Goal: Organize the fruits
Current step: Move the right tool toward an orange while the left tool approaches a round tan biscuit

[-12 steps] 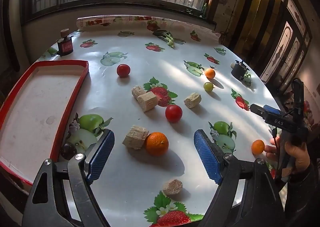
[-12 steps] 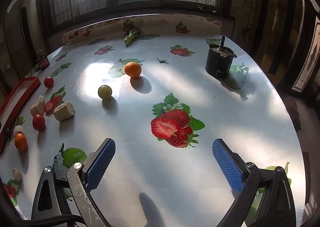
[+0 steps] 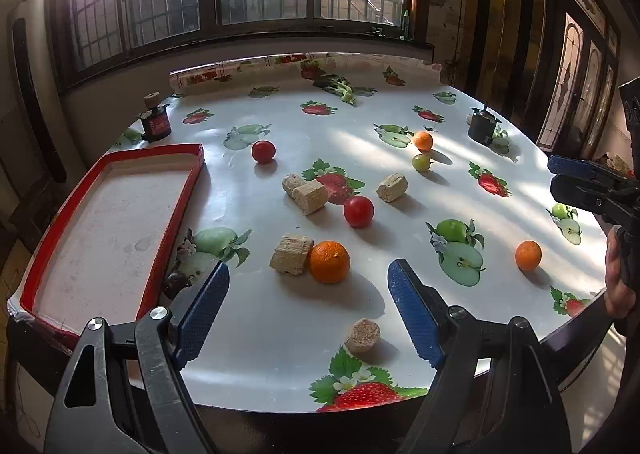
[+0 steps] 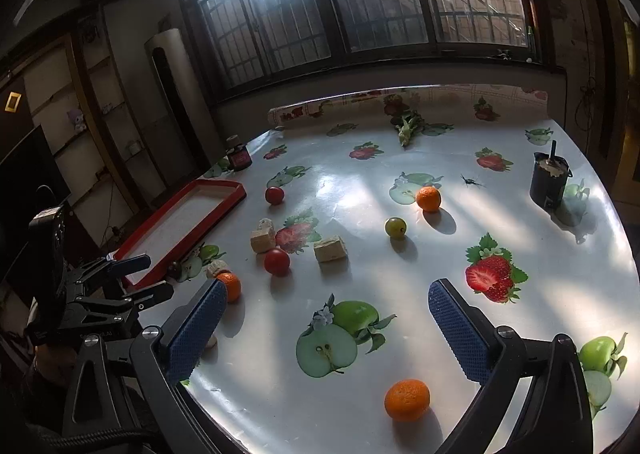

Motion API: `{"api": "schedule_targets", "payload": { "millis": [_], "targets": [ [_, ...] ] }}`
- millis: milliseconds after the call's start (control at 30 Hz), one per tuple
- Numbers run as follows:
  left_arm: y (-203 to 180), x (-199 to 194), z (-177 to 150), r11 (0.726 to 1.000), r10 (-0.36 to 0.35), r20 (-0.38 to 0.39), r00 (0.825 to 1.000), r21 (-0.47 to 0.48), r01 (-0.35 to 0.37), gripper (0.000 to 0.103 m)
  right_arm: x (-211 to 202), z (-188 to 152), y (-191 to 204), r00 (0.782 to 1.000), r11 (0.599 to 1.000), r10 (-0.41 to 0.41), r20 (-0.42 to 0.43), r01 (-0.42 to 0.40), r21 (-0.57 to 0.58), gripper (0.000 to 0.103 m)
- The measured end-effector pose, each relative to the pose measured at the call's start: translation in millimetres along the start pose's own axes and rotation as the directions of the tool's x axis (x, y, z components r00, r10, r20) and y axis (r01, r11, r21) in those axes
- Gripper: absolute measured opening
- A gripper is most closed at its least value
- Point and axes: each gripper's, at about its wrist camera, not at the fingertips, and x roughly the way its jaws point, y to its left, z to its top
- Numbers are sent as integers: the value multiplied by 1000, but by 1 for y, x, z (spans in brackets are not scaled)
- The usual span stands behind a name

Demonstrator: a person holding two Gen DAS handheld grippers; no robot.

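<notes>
While both claws hang released above the desk, the fruit lies scattered on the printed cloth.

Left claw (image 3: 308, 306) stands wide with nothing between its pads; just ahead of it an orange (image 3: 329, 262) touches a tan block (image 3: 291, 254). Right claw (image 4: 326, 328) is likewise wide and empty, with another orange (image 4: 407, 399) near the desk's front edge below it. A red tomato (image 3: 358, 211) sits mid-desk, a second tomato (image 3: 263, 151) lies near the red tray's (image 3: 176, 213) far corner, and a green grape (image 3: 421, 162) rests just beside a third orange (image 3: 423, 140). A dark fruit (image 3: 176, 280) lies against the tray's rim.
</notes>
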Motion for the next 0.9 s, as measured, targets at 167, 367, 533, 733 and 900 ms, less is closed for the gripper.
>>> {"api": "schedule_targets", "payload": {
  "millis": [167,367,533,733,900],
  "targets": [
    [-2,-8,-5,998,58,4,998,36,-58,82,3,-7,26,997,990,1,-81,-12,-139,102],
    [-3,-14,-8,996,76,11,997,47,-77,82,1,-16,34,995,973,-28,-96,5,-232,102],
    [-5,-13,-9,996,75,9,997,49,-76,82,-3,-20,35,994,968,-40,-97,14,-252,102],
    [-7,-13,-11,996,70,10,997,49,-71,82,-4,-25,37,993,961,-49,-108,18,-276,102],
    [-10,-14,-12,997,62,6,998,52,-62,82,-5,-30,36,992,958,-53,-112,19,-285,102]
  ]
}}
